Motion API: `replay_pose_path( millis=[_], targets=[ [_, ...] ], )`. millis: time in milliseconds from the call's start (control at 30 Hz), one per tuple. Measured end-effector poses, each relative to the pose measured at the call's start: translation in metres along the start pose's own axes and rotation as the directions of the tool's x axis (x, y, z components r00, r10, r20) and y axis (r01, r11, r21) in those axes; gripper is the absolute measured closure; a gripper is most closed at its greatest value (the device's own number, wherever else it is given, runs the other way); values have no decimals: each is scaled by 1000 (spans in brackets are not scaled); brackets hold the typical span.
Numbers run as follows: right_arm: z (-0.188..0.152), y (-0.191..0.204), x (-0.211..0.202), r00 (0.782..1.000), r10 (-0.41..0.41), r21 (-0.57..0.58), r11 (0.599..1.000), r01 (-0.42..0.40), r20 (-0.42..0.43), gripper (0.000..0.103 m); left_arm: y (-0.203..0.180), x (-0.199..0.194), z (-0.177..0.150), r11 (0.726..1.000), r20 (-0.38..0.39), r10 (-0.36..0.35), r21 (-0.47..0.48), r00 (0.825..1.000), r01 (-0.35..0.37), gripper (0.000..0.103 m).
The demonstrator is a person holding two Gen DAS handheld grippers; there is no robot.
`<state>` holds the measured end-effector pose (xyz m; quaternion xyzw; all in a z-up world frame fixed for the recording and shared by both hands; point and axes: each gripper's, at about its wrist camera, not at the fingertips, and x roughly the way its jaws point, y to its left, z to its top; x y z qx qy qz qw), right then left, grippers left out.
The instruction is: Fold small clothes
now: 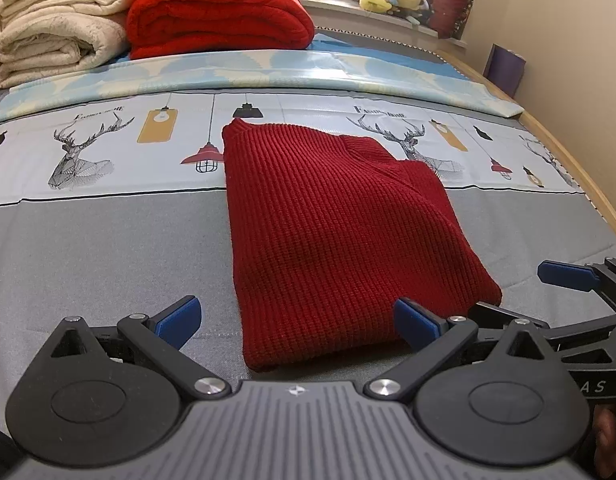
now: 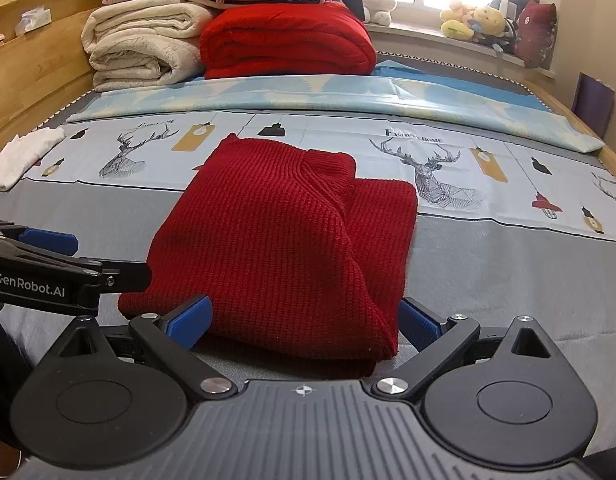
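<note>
At the near hem of a dark red knit sweater [image 1: 328, 216], the left gripper [image 1: 295, 320] and right gripper [image 2: 303, 320] both stand wide apart and hold nothing. Its long axis runs toward 12 o'clock across the deer-print bedspread [image 2: 488, 248], collar farthest; both grippers look about equally near.

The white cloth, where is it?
Only the right wrist view shows the white cloth, at the bed's left edge by the wooden rail, left of the red sweater.

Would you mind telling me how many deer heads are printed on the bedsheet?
2 whole ones: one deer head left of the red sweater, another right of it. A partial third may sit at the far right edge.
</note>
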<state>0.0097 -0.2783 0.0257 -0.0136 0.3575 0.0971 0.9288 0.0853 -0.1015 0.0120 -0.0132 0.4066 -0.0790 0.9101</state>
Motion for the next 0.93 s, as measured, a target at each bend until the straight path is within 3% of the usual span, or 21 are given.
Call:
replay_pose_path(
  millis=[933],
  targets=[
    [1, 2, 2, 1000, -4, -11, 1000, 4, 5, 4, 0, -1, 0, 1000, 17, -8, -3, 1000, 8, 1]
  ],
)
